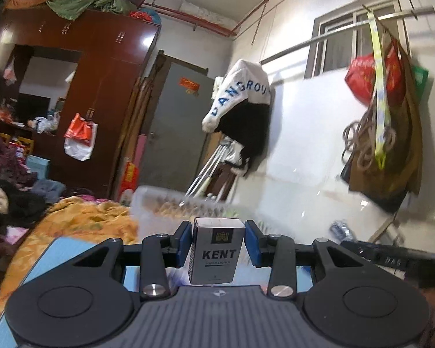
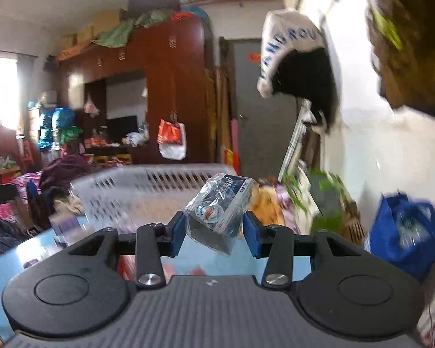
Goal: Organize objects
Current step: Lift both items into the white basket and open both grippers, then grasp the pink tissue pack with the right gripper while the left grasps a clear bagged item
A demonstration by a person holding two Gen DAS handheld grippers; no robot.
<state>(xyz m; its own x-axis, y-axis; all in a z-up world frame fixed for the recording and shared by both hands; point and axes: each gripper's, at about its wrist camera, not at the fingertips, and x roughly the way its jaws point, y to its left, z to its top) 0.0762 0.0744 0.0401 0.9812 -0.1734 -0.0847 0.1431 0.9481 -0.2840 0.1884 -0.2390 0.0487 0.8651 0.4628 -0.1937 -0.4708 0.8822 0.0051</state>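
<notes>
Left gripper (image 1: pixel 219 248), blue pads pressed on both narrow sides of a grey KENT cigarette pack (image 1: pixel 216 250), which stands upright between them with its long axis vertical, printed front toward the camera and lid end up. Right gripper (image 2: pixel 214 229), likewise clamped, pinching a small plastic-wrapped box (image 2: pixel 220 211) that sits tilted between the pads, its long axis slanting from lower left to upper right and one corner hanging below the fingers. Beneath both grippers lies a pale blue table surface (image 2: pixel 37 252). Just beyond the held items stands a white slatted plastic basket (image 2: pixel 148 194), blurred; in the left wrist view its rim appears directly behind the pack. Past the basket, an orange quilt (image 1: pixel 87 220) covers a bed strewn with dark clothing at the left. To the right, seen from the right wrist, a blue bag (image 2: pixel 406 232) rests near the white wall. Hung on that wall are a white lettered garment over a black one (image 1: pixel 240 101) and a cluster of bags and rope (image 1: pixel 385 121) on a metal rail below a window (image 1: pixel 348 40). Farthest back stand a dark red wardrobe (image 1: pixel 107 87), with a red-and-white plastic bag hanging from its handle, and a grey door (image 1: pixel 177 133).
</notes>
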